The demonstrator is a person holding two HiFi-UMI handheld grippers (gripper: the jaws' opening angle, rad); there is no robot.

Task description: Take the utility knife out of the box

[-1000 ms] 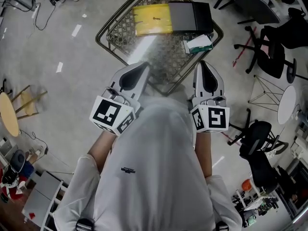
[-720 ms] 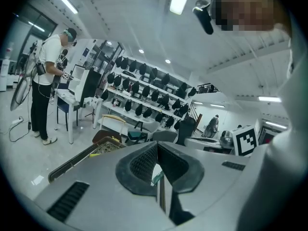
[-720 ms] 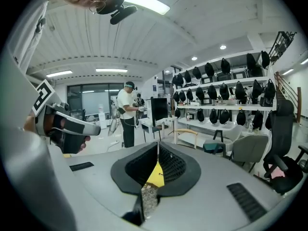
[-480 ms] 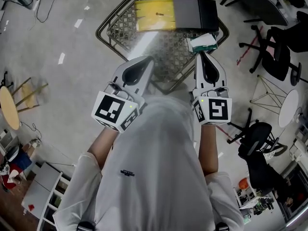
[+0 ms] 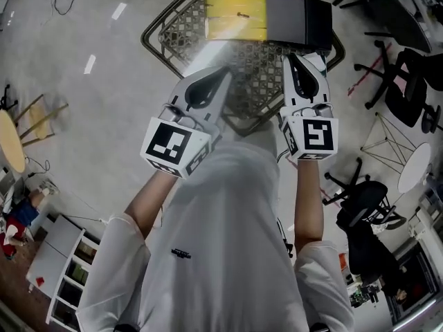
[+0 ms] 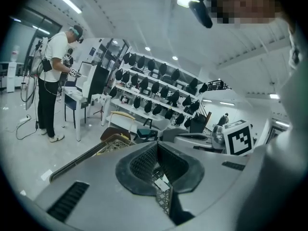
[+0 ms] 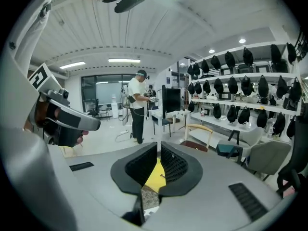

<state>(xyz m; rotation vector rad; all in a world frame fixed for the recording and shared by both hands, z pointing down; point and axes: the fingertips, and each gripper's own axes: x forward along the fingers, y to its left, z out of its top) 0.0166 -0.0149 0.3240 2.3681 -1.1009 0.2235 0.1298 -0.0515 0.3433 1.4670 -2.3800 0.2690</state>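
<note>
Left tongs [image 5: 223, 73], right tongs [image 5: 293, 58] now closer to box [image 5: 297, 19] on tabletop [image 5: 173, 37]. Both pressed together, empty. You're mid-approach; nothing grasped yet.

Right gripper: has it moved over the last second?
Yes. The right gripper has advanced across the mesh table, from its near edge up to the box.

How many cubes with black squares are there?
2. One cube sits on the left gripper, at the head view's left. The other cube sits on the right gripper, at its right. None seems hidden.
</note>
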